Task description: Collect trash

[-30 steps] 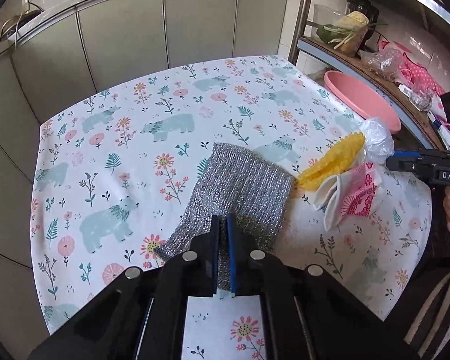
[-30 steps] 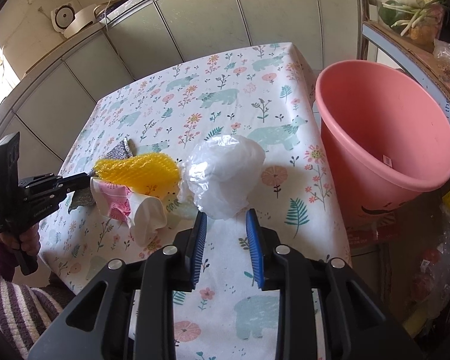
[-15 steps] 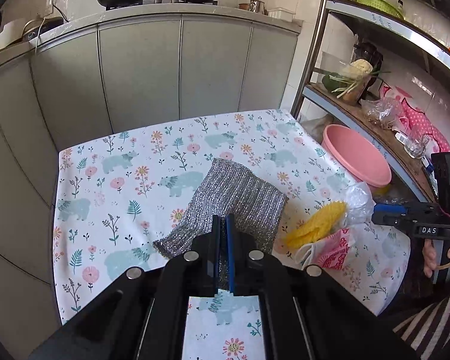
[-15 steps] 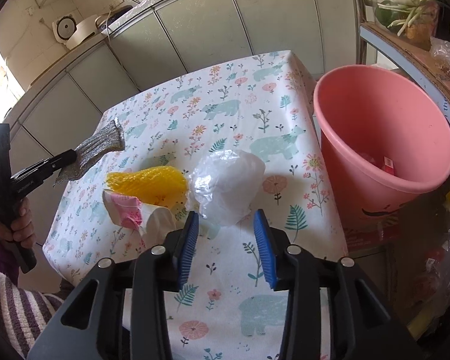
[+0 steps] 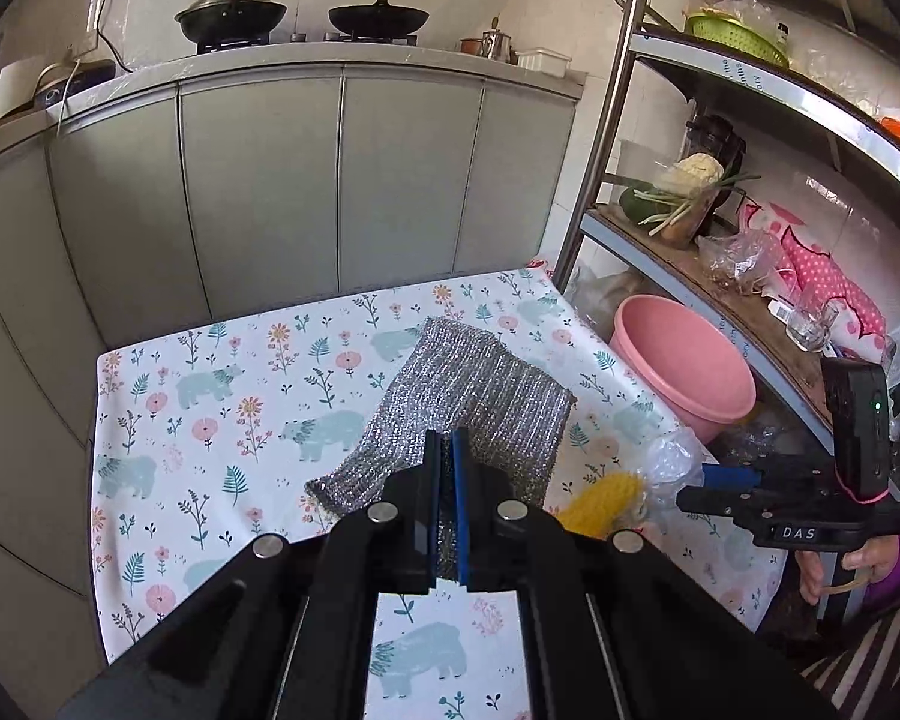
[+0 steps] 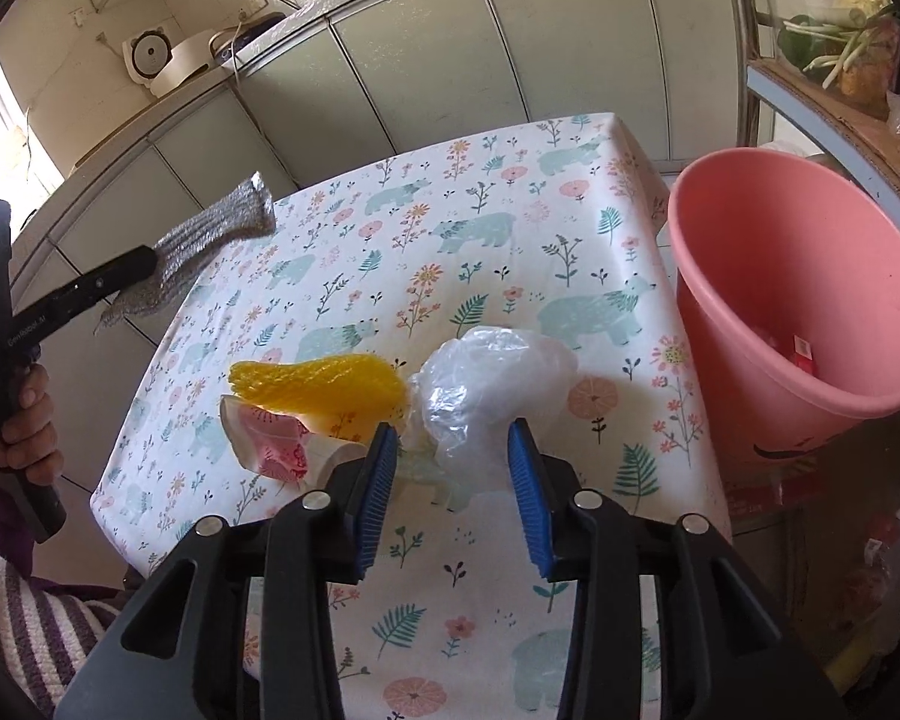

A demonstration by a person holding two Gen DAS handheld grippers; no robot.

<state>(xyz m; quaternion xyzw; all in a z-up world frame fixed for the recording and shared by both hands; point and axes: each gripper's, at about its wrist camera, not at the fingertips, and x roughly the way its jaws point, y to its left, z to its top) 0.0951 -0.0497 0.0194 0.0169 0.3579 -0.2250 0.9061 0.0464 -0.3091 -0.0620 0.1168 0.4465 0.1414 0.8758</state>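
Observation:
My left gripper is shut on a silver mesh scouring cloth and holds it well above the flowered table; it also shows in the right wrist view. My right gripper is open, its jaws on either side of a crumpled clear plastic bag on the table. A yellow foam net and a pink-and-white paper wrapper lie left of the bag. A pink bucket with some trash inside stands off the table's right edge.
Grey cabinets stand behind the table. A metal shelf rack with vegetables and bags stands to the right, over the bucket. The table's near and left edges drop off to the floor.
My left gripper has lifted the silver cloth off the table and risen high. My right gripper has opened wider and its jaws have come around the clear bag.

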